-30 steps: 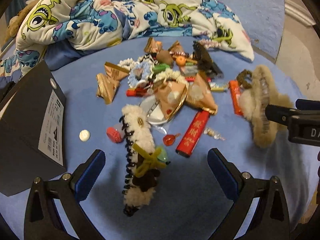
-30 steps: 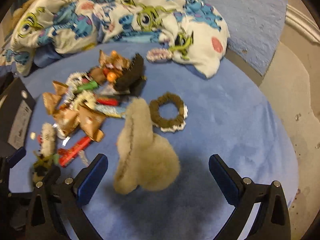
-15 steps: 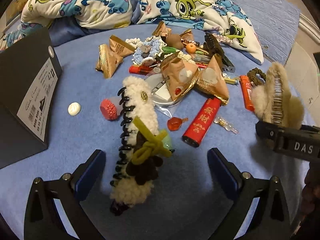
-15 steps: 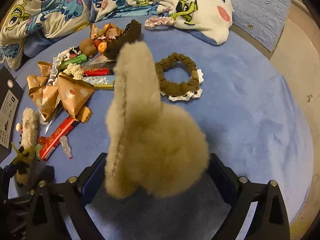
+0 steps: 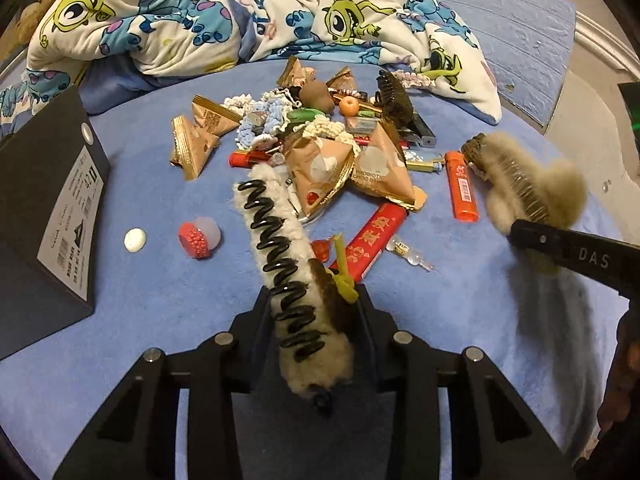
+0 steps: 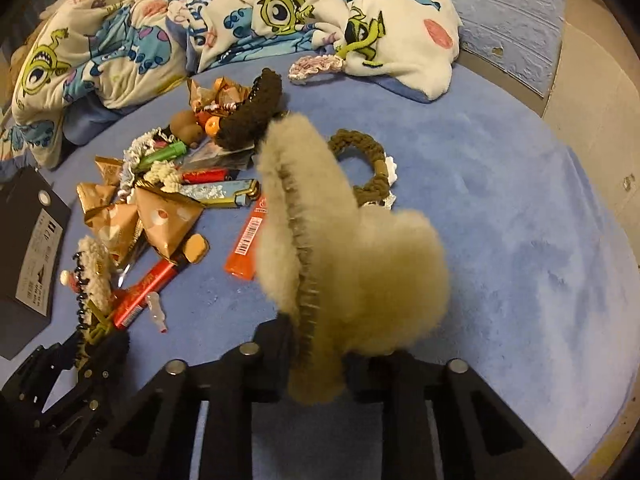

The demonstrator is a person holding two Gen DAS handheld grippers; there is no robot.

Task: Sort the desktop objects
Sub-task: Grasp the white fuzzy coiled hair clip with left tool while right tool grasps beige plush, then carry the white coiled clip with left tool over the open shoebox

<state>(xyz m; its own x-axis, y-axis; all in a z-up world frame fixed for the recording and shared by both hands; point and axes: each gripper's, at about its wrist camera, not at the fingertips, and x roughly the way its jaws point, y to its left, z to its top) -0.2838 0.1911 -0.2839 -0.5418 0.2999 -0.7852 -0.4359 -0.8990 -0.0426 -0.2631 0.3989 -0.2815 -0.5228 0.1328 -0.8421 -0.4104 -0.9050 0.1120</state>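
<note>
Two fluffy hair clips in play. Fleecy cream hair clip (image 5: pixel 296 280), long and curved, black wavy plastic teeth down one edge, a yellow-green knotted bow and a dark brown tuft on its side. Sits lengthwise between the left tongs (image 5: pixel 312 320), near end tucked right in the gap, far end reaching up toward the pile. Left tongs narrow and closing, both sides pressed against the fleece.

Over on the right: beige furry hair clip (image 6: pixel 344 248), plush and rounded, a row of fine metal comb teeth along its inner curve. Right tongs (image 6: pixel 320 344) clamped tight on its lower end, clip standing up above the blue bedsheet (image 6: pixel 500 240), a soft, napped fabric.

Behind it, a brown braided hair tie (image 6: pixel 372 168) with white lace trim, lying flat, partly hidden by the beige fur. Just beside, an orange lighter (image 6: pixel 248 240) with a barcode. Further left, the heap: shiny gold-brown triangular snack packets (image 5: pixel 320 168), a red lighter (image 5: pixel 372 236) with gold characters, a small glass vial (image 5: pixel 410 252), a dark brown claw clip (image 6: pixel 256 108).

Matte black cardboard box (image 5: pixel 48 216) with a white label at far left; a white pebble-like bead (image 5: pixel 135 239) and a red bumpy candy (image 5: pixel 198 236) near it. Rumpled monster-print quilt (image 5: pixel 200 20) bunched along the back.
</note>
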